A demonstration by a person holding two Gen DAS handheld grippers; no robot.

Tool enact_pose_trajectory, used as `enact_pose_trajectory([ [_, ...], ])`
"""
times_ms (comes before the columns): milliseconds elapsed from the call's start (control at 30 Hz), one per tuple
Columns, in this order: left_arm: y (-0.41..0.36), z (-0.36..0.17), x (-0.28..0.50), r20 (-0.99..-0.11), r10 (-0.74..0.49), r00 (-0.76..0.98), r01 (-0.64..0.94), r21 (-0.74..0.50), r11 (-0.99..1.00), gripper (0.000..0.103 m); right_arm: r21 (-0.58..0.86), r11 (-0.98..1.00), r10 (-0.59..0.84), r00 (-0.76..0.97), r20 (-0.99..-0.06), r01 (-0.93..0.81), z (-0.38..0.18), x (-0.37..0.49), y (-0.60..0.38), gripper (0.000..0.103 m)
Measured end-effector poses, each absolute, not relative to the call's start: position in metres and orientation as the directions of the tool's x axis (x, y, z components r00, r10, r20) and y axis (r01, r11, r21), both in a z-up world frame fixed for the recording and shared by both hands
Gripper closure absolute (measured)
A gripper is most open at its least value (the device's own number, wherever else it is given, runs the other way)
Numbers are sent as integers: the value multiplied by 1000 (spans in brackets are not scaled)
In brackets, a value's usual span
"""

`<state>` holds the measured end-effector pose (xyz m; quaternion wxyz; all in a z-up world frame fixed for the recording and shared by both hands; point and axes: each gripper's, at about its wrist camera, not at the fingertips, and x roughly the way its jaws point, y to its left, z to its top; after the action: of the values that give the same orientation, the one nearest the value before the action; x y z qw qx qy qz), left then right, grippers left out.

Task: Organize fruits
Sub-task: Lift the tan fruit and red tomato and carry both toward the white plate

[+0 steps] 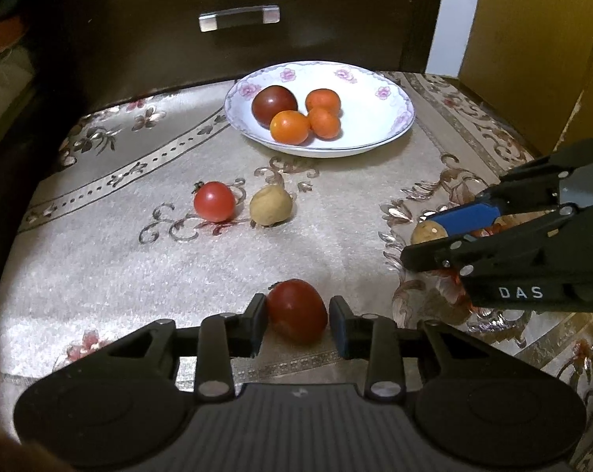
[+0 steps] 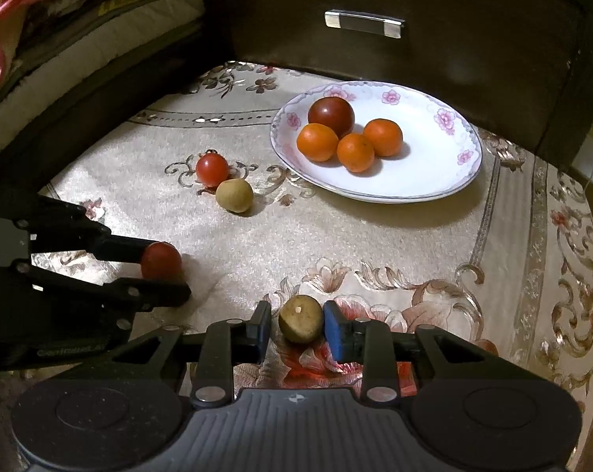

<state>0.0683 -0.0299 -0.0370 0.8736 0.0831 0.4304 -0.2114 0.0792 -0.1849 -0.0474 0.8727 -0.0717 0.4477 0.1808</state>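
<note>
Left wrist: left claw (image 1: 297, 320) straddles glossy red tomato (image 1: 296, 310) | right claw (image 2: 296, 324) straddles matte tan fruit (image 2: 300, 318)

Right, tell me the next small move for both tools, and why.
Probably close both fully, then lift. The left tool brackets a red tomato, the right tool a tan fruit; small gaps show beside each. Four fruits already lie in the plate.

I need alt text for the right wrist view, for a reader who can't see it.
The right gripper brackets a small round tan-brown fruit on the floral beige tablecloth, its blue pads close beside it. At left, the left gripper flanks a red tomato. Behind, a white floral-rimmed plate holds four fruits.
</note>
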Motion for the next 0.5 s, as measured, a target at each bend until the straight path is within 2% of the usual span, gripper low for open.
enact_pose_trajectory([
  [100,-33,-36,69,-787,-296,542,450,-26,893,66,15,926,233,540,-809,-376,-47,79,-183,81],
  [500,-44,-26,74,-774,-320,547,468,-34,883,66,10,927,226,537,-813,-374,-42,77,-179,82],
])
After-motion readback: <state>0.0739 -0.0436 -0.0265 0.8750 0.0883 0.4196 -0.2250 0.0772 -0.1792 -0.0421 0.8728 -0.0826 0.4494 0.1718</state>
